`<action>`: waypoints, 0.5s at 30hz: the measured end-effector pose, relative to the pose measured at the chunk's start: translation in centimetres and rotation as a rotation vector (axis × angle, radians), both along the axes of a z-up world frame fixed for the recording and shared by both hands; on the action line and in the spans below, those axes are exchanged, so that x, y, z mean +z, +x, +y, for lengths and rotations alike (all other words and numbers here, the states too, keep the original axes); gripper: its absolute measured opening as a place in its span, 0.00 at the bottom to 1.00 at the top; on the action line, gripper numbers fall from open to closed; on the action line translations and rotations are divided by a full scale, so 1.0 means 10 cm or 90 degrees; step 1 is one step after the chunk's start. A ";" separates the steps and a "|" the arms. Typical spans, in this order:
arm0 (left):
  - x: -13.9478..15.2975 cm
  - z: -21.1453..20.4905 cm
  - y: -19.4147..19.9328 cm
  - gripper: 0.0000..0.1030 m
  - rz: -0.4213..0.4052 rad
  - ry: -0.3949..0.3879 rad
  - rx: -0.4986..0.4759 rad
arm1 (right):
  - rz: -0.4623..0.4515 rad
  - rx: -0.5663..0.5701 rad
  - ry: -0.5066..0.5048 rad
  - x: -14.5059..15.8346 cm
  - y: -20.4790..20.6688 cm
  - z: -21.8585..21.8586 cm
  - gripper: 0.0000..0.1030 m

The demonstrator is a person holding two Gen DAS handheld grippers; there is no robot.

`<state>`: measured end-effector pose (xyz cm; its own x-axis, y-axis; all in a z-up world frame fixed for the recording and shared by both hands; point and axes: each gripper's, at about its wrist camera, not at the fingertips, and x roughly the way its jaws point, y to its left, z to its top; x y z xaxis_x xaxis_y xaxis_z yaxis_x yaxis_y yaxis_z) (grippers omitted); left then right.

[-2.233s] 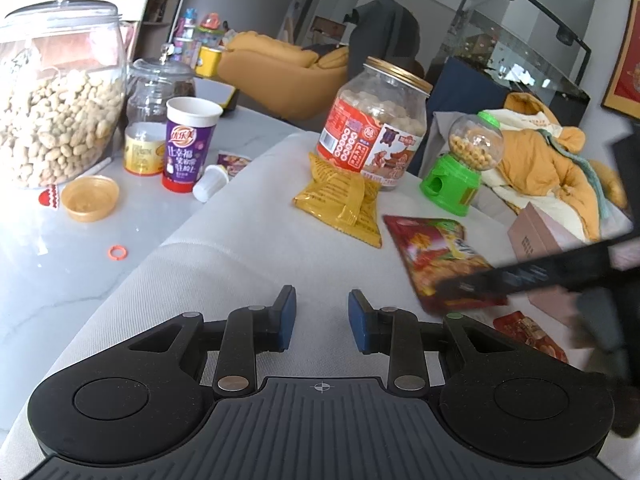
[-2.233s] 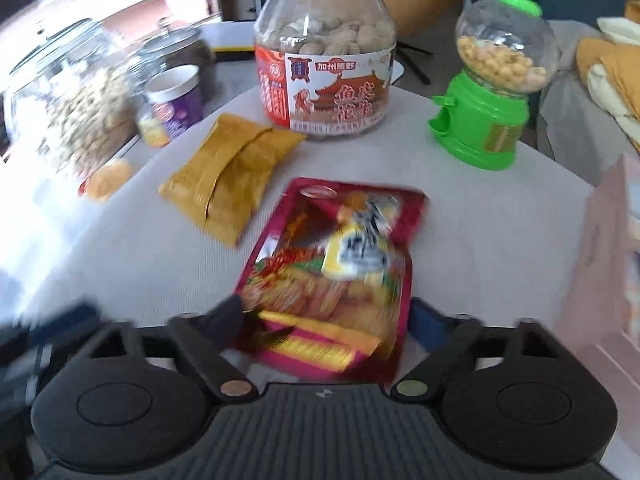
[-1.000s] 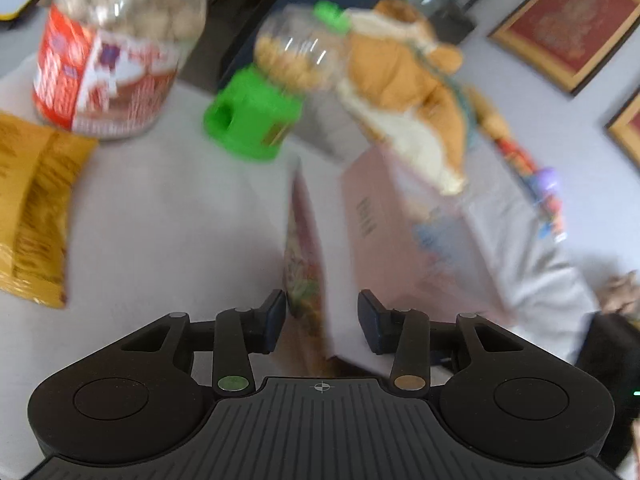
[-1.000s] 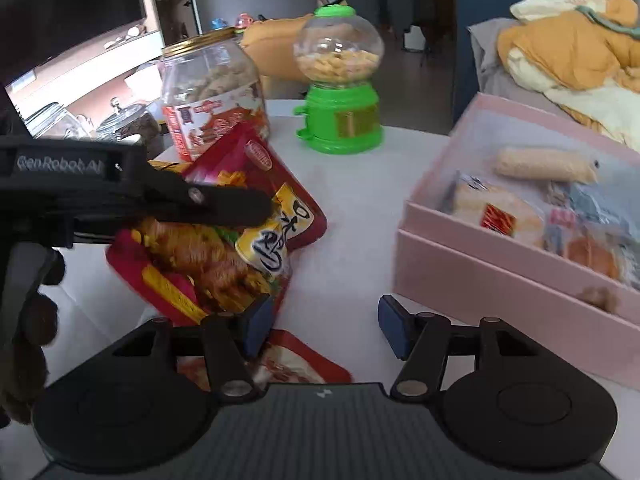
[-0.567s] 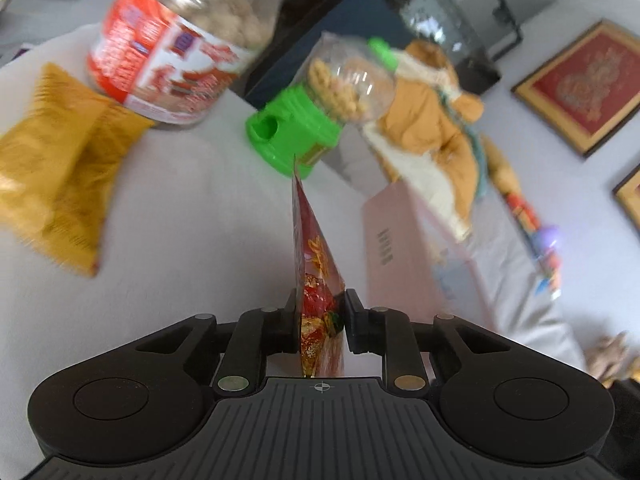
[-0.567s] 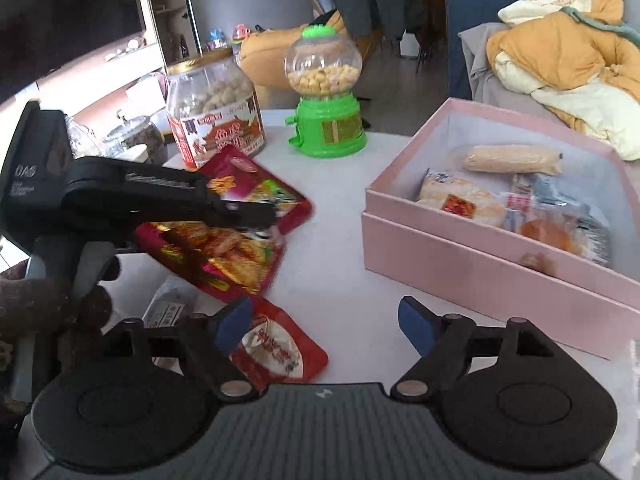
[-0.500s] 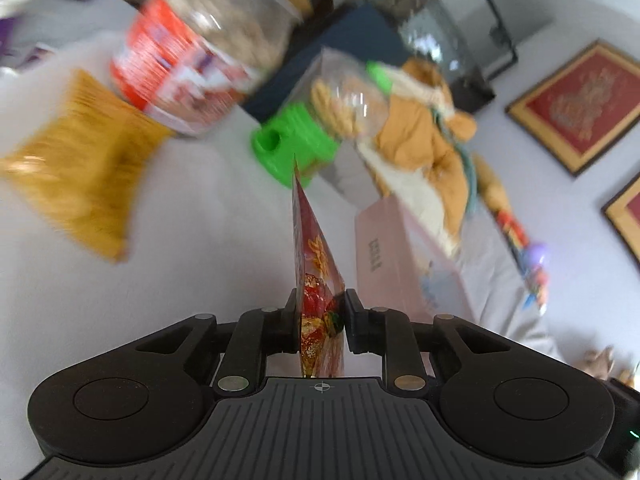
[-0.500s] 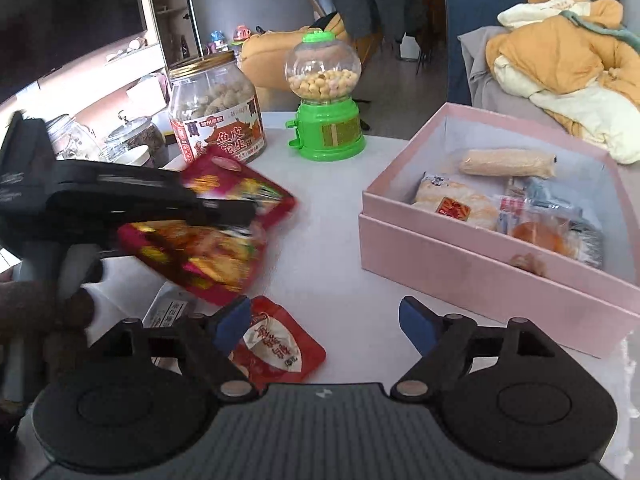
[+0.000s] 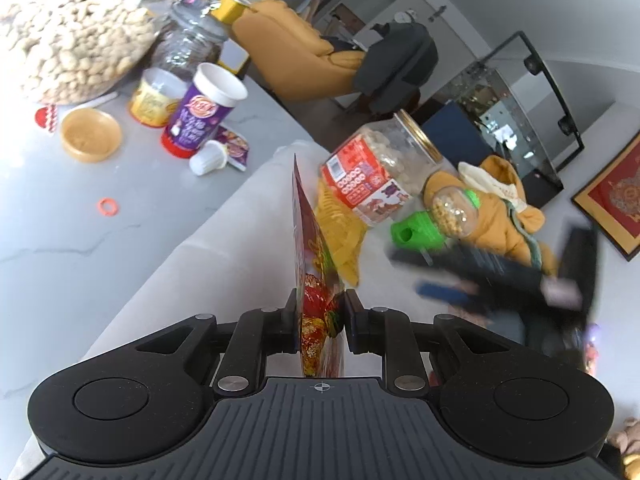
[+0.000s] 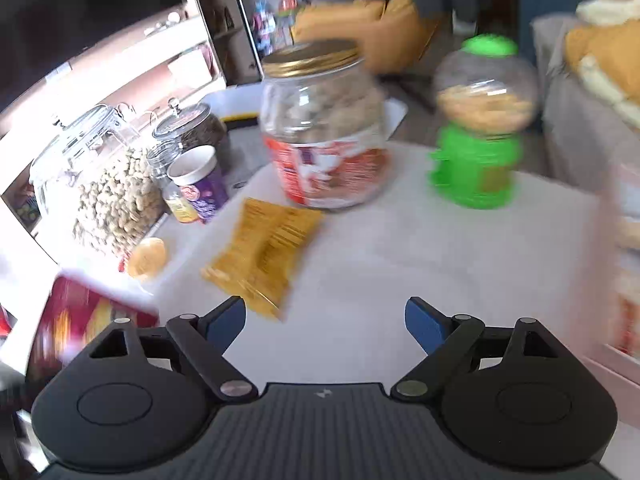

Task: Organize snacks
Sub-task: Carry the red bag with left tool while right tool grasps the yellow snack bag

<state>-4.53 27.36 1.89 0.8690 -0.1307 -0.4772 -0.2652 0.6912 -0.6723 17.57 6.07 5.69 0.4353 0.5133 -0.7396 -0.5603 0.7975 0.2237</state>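
Left claw (image 9: 321, 316) clenched on red snack bag (image 9: 316, 280), held edge-on. Right claw (image 10: 325, 320) released, now facing yellow packet (image 10: 266, 252); pink box mostly gone from view.

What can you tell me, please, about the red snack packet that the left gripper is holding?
The red snack packet is a flat, glossy foil pouch printed in red, yellow and gold. The left gripper is shut on its lower end, so it stands edge-on, pointing away above the pale tabletop. In the right wrist view it appears blurred at the lower left.
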 end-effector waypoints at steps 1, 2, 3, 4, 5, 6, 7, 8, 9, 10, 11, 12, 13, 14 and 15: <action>-0.01 -0.02 -0.01 0.24 0.002 0.006 0.004 | 0.029 -0.003 0.009 -0.04 0.10 0.17 0.85; -0.01 -0.02 -0.02 0.24 0.005 0.012 0.007 | 0.049 -0.005 0.013 -0.08 0.18 0.30 0.85; -0.01 -0.02 -0.02 0.24 0.009 0.020 0.010 | 0.059 -0.009 0.009 -0.13 0.24 0.44 0.85; -0.01 -0.01 -0.04 0.24 0.013 0.026 0.011 | 0.051 -0.014 -0.011 -0.19 0.26 0.58 0.85; -0.02 -0.03 -0.03 0.24 0.017 0.031 0.012 | 0.036 -0.016 -0.039 -0.25 0.28 0.71 0.86; -0.03 -0.02 -0.03 0.24 0.021 0.035 0.011 | 0.025 -0.010 -0.067 -0.32 0.27 0.83 0.88; -0.04 -0.02 -0.04 0.24 0.026 0.039 0.011 | 0.016 0.001 -0.092 -0.38 0.27 0.94 0.98; -0.05 -0.02 -0.04 0.24 0.030 0.041 0.011 | -0.003 0.012 -0.110 -0.41 0.25 1.02 1.00; -0.07 -0.02 -0.05 0.24 0.032 0.040 0.011 | -0.018 0.019 -0.123 -0.43 0.22 1.07 1.00; -0.09 -0.01 -0.05 0.24 0.033 0.037 0.011 | -0.028 0.028 -0.132 -0.43 0.20 1.12 1.00; -0.10 -0.02 -0.04 0.24 0.034 0.032 0.010 | -0.027 0.038 -0.138 -0.43 0.20 1.16 1.00; -0.12 -0.01 -0.03 0.24 0.035 0.029 0.009 | -0.023 0.050 -0.148 -0.43 0.20 1.21 1.00; -0.12 -0.02 -0.03 0.24 0.036 0.029 0.007 | -0.028 0.054 -0.158 -0.43 0.20 1.23 1.00; -0.12 -0.03 -0.03 0.24 0.036 0.030 0.006 | -0.030 0.058 -0.162 -0.42 0.21 1.25 1.00; -0.12 -0.05 -0.03 0.24 0.036 0.030 0.005 | -0.028 0.059 -0.164 -0.42 0.22 1.26 1.00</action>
<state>-4.83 26.87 0.69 0.8417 -0.1003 -0.5305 -0.3070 0.7194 -0.6231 19.79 18.70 1.53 0.4295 0.3499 -0.8325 -0.6388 0.7694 -0.0062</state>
